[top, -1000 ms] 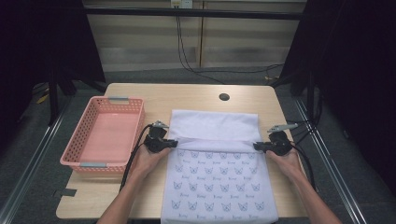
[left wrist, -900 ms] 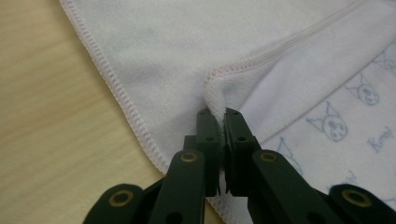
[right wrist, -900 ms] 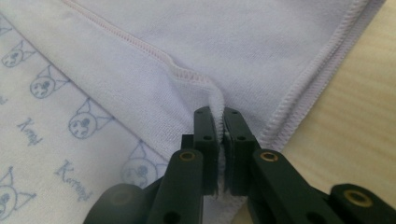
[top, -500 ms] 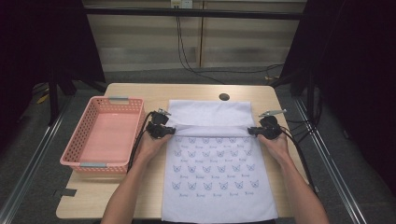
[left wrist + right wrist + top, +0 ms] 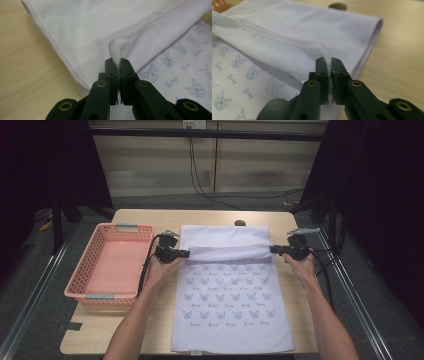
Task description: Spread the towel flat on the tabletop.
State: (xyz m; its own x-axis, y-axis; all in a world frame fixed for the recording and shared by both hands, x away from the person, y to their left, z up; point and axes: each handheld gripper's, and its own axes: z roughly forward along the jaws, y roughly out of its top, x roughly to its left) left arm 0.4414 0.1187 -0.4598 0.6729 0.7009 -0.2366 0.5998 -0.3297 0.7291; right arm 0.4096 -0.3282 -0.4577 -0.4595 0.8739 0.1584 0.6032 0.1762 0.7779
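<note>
Now left gripper (image 5: 186, 253) and right gripper (image 5: 273, 250) each pinch towel (image 5: 232, 320) hem corner; basket (image 5: 111, 265) beside left edge.

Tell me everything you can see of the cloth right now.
The cloth is pale lilac, soft-looking, with stitched hems and rows of small printed cat faces. It lies flat along the table, its near edge at the table's front. Its far part is folded over, plain side up. The left claw and right claw each pinch a hemmed corner, lifted.
</note>
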